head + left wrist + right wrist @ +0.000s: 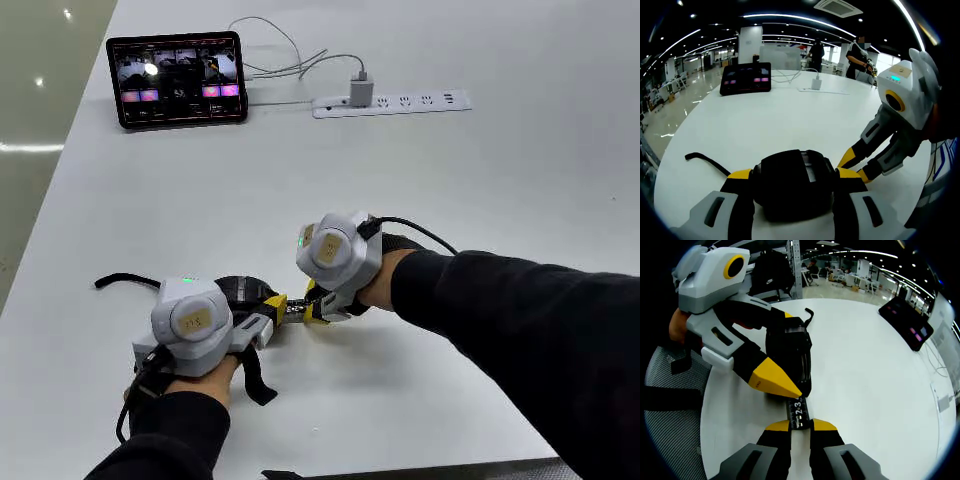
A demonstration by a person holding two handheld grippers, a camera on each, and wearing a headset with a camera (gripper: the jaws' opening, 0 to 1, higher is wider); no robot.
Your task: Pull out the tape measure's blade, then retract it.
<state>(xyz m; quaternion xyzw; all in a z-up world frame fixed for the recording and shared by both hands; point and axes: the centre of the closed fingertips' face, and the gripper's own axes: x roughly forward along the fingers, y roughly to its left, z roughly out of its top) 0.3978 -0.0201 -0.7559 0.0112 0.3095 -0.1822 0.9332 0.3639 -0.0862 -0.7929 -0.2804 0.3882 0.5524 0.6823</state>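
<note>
A black tape measure (243, 293) lies on the white table (420, 200), and my left gripper (262, 305) is shut around its case (795, 182) with a yellow-tipped jaw on each side. A short length of its blade (798, 412) sticks out, showing the numbers 2 and 3. My right gripper (800, 426) is shut on that blade just in front of the case (790, 355). In the head view the right gripper (308, 310) meets the left one tip to tip. The right gripper (854, 167) comes in from the right in the left gripper view. The black wrist strap (120, 280) trails to the left.
A tablet (178, 78) with a lit screen stands at the far left. A white power strip (400, 103) with a charger (360, 90) and cables lies at the back. The table's near edge (420, 470) runs just behind my arms. A mesh chair (670, 405) stands beside the table.
</note>
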